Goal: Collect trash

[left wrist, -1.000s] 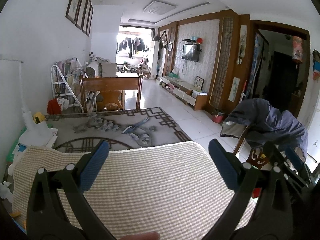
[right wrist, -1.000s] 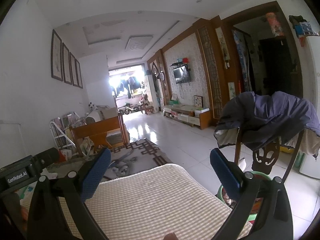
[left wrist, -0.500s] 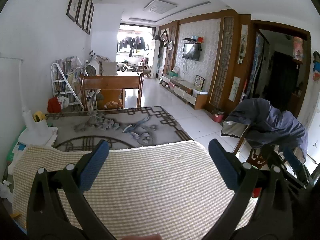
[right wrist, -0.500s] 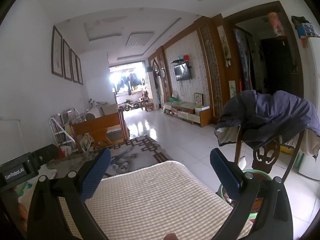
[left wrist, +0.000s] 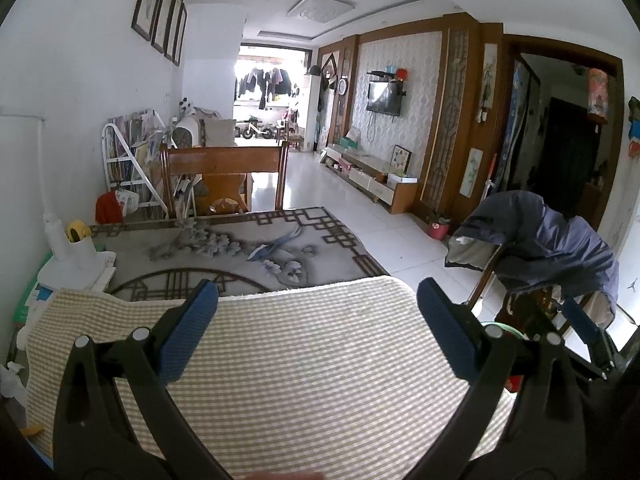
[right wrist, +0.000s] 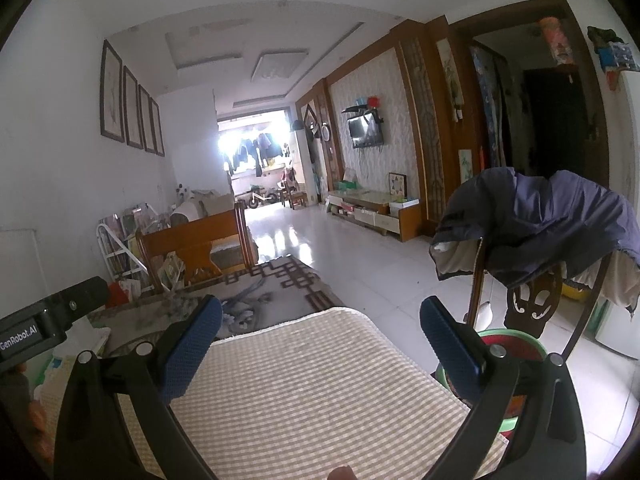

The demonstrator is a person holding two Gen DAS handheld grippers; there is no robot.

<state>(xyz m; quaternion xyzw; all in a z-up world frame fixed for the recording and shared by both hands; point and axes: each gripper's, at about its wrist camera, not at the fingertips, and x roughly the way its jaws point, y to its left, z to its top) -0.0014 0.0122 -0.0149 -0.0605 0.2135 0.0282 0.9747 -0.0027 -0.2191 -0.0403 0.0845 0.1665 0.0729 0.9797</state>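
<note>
Right wrist: green-rimmed bin (right wrist: 516,336), partly hidden

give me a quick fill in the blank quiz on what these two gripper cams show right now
1. Both the left gripper and the right gripper are ____ and hold nothing.
2. The checked mat lies under both grippers, with ____ objects on it.
3. A dark blue jacket hangs over a ____.
4. The bin beside the table has a ____ rim.

Missing words: open; no; chair; green
</note>
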